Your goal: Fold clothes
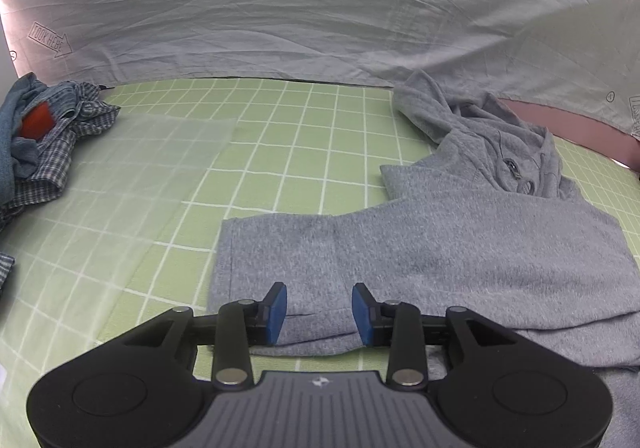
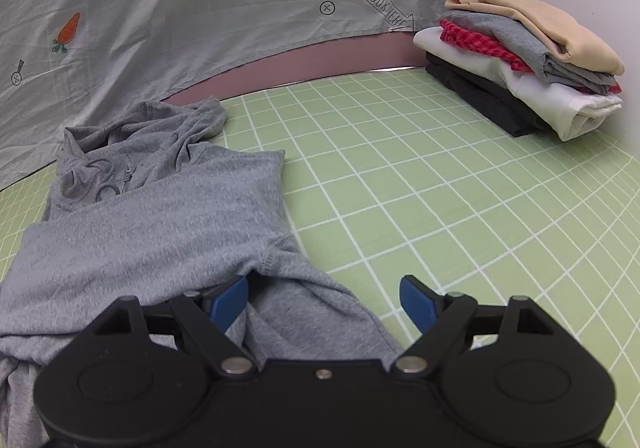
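Grey hoodie (image 1: 460, 244) lay on the green grid-patterned table (image 1: 280, 152), partly folded, one sleeve laid flat across the body. Hood (image 2: 136, 136) sat bunched at the far end, close to the hanging grey sheet (image 1: 280, 28) printed with carrots and arrows.

Left gripper (image 1: 319, 314) was low over the hoodie's near edge. Jaws stood apart, blue pads on either side of the cloth, nothing pinched between them.

Right gripper (image 2: 322, 302) was at the hoodie's right side, jaws spread wide. Left pad (image 2: 228, 302) was tucked just under a fold of the hemmed sleeve; right pad over bare table. No cloth clamped.

Crumpled pile of clothes (image 1: 44, 140), blue denim and checked fabric with a patch of orange-red, lay at the far left of the table. Neat stack of folded clothes (image 2: 524, 60), from black at the bottom to beige on top, sat in the far right corner, well apart from the hoodie.
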